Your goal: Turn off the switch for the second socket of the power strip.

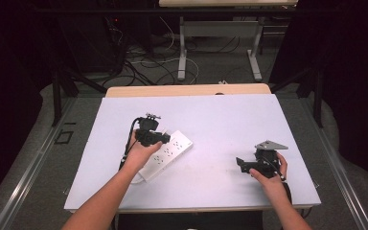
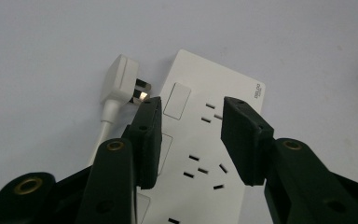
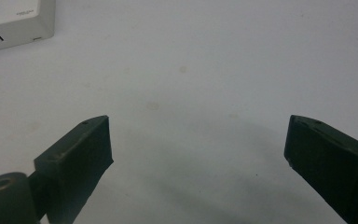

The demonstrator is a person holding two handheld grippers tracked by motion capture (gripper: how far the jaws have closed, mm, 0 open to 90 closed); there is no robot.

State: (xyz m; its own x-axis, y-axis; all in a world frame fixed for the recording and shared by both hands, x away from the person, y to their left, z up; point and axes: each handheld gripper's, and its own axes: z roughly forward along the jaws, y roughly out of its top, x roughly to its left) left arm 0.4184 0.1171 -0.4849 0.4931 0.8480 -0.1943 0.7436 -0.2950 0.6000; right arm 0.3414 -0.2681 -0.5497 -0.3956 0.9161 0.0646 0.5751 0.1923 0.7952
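Observation:
A white power strip (image 1: 170, 152) lies slanted on the white table, left of centre. My left gripper (image 1: 149, 135) hovers over it with its jaws open. In the left gripper view the strip (image 2: 205, 154) runs up between the two jaws, its sockets and a switch showing. A white plug (image 2: 119, 84) with metal pins lies beside the strip's far end, its cord trailing down. My right gripper (image 1: 250, 164) stands open near the table's right front, nothing between its jaws. A corner of the strip (image 3: 14, 21) shows at the top left of the right gripper view.
The white tabletop (image 1: 230, 120) has bare room in the middle and at the back. Its front edge runs just behind the person's forearms. Beyond the table are floor cables (image 1: 148, 62) and the legs of another table (image 1: 184, 52).

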